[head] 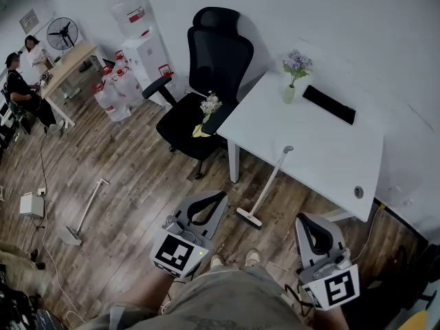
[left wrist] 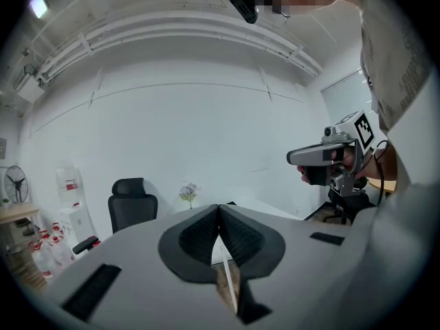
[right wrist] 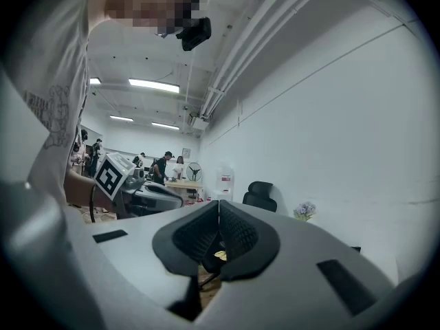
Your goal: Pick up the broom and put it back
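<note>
Broom: a thin pale handle with a rounded grey cap and a small flat whitish head; the broom (head: 267, 184) is seen in the head view leaning against the edge of the white surface (head: 323, 157), its head down on the wood floor (head: 137, 177) just in front of the surface's leg.
Left gripper: the left gripper (head: 214, 196) is held low in front of the person, well apart from the broom; its fingers are pressed together with nothing between them.
Right gripper: the right gripper (head: 306, 220) is held beside the surface's near corner, its fingers likewise closed on nothing.
Head view only: a black office chair (head: 206, 81) is tucked at the surface, on which a small vase of flowers (head: 295, 74) and a flat black item (head: 328, 104) are set; a second long-handled tool (head: 86, 212) is lying on the floor to the left.
Left gripper view only: the ceiling pipes, the right gripper (left wrist: 330, 158) held level at the side, and a thin pale line (left wrist: 230, 287) under the closed fingers (left wrist: 203, 236) are shown; whether that line is the broom's handle cannot be told.
Right gripper view only: the lit ceiling lamps, standing people at the far end of the room and the left gripper (right wrist: 137, 192) are shown; the broom is not made out there.
</note>
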The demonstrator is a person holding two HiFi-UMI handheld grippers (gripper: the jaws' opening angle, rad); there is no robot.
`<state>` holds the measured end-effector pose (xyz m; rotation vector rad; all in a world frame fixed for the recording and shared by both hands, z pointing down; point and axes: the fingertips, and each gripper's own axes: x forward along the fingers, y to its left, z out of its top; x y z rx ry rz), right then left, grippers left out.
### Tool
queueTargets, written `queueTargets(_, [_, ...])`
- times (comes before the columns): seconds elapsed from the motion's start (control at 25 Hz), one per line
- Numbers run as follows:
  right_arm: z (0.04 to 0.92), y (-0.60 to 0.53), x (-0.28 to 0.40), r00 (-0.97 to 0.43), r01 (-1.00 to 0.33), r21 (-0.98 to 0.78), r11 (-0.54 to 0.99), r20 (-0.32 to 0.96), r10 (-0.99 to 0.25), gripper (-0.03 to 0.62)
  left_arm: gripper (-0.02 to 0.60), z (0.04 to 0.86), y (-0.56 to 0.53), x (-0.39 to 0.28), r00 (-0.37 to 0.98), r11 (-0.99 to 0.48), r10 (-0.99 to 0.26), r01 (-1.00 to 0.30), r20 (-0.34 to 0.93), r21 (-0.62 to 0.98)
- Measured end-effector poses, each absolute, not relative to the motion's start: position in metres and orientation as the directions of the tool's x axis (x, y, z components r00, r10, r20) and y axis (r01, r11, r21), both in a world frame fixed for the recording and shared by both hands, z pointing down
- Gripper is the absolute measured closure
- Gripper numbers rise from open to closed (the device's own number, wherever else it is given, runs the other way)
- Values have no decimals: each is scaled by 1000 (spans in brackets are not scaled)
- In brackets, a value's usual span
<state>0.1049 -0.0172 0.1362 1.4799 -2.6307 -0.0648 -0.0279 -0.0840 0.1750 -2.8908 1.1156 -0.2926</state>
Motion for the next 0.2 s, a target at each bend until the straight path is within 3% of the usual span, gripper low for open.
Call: queueTargets(0.2, [133, -17, 106, -513, -851, 83, 518, 74, -855, 563, 565, 169, -81, -28, 722, -738, -672, -670, 166, -74])
